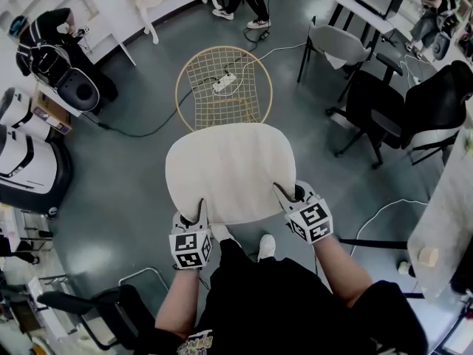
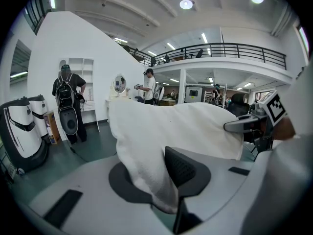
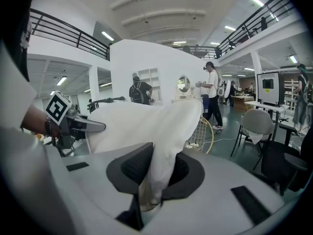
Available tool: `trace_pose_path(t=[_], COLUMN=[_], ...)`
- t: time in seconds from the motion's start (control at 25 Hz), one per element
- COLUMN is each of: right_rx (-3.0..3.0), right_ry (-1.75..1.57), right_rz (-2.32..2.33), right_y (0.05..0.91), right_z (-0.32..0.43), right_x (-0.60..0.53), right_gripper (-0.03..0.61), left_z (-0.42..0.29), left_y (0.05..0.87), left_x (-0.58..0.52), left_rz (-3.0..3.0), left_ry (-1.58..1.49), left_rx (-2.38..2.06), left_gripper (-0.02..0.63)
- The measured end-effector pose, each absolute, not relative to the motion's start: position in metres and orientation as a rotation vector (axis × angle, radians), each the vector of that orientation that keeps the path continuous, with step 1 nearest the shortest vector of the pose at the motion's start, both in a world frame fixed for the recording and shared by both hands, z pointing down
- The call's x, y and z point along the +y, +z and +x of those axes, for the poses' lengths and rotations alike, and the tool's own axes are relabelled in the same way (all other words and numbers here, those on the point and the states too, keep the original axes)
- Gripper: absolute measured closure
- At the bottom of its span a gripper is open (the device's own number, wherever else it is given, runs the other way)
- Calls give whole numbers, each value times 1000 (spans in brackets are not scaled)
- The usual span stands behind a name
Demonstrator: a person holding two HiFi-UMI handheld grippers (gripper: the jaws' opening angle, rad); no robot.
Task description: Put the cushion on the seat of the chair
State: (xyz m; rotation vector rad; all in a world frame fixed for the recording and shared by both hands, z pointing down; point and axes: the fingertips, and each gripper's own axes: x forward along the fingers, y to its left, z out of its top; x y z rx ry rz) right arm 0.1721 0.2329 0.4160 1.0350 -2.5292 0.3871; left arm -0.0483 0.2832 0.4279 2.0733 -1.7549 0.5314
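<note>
1. Left gripper (image 2: 157,182): nearly closed, clamps the cushion (image 2: 171,126) by its edge. Cloth bunched between the pads, bulging out below them.
2. Right gripper (image 3: 152,176): same, nearly closed on the other near corner of the cushion (image 3: 142,121). Fold of cloth hangs down through the jaws.
3. Head view: left gripper (image 1: 201,211) on near-left corner, right gripper (image 1: 287,197) on near-right corner. Cushion (image 1: 229,170) spread roughly flat between the two, up off the floor (image 1: 133,191).
4. Cushion location: not on the chair (image 1: 194,87), closer to the person than the seat. Far edge overlaps the seat's near rim in head view. Seat is bare wire mesh, with a power strip (image 1: 224,84) visible through it on the floor.
5. Head view only: full rounded cushion outline, whole round seat, both forearms, shoes (image 1: 266,246) below the cushion's near edge.
6. Gripper views only: actual pad-on-cloth contact.
7. Left gripper view: shows right gripper (image 2: 247,125) at the cushion's far side. Chair hidden behind the cloth there.
8. Right gripper view: shows left gripper (image 3: 83,126) across the cushion, plus chair (image 3: 205,129) past the cloth on the right.
9. Gripper views also show a balcony rail (image 2: 234,48) overhead, outside the head view.
</note>
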Motion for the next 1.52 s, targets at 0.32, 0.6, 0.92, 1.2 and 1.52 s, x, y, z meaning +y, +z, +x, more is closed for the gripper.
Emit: trace_pose_path(t=[0.32,0.6,0.92,1.2,1.52], right_rx=[-2516,-2500,-2482,-2486,-2502], right_ry=[396,407,426,412,405], right_rz=[1039,1048,1050,1049,1042], right_y=[414,415,426,431,432], right_z=[128,78,14,-42,-67], right_x=[206,178,140,118,94], right_gripper=[509,511,511,511,511], left_z=[-92,-144,-207,-263,-289], left_y=[428,429,434,440,437], left_x=[256,225,184,164,141], left_rz=[2070,2075,2083,2085,2100], left_ry=[525,522,517,517,531], left_rx=[-1742,-1719,-1700,-1707,-1722], left_gripper=[521,520,520,520,518])
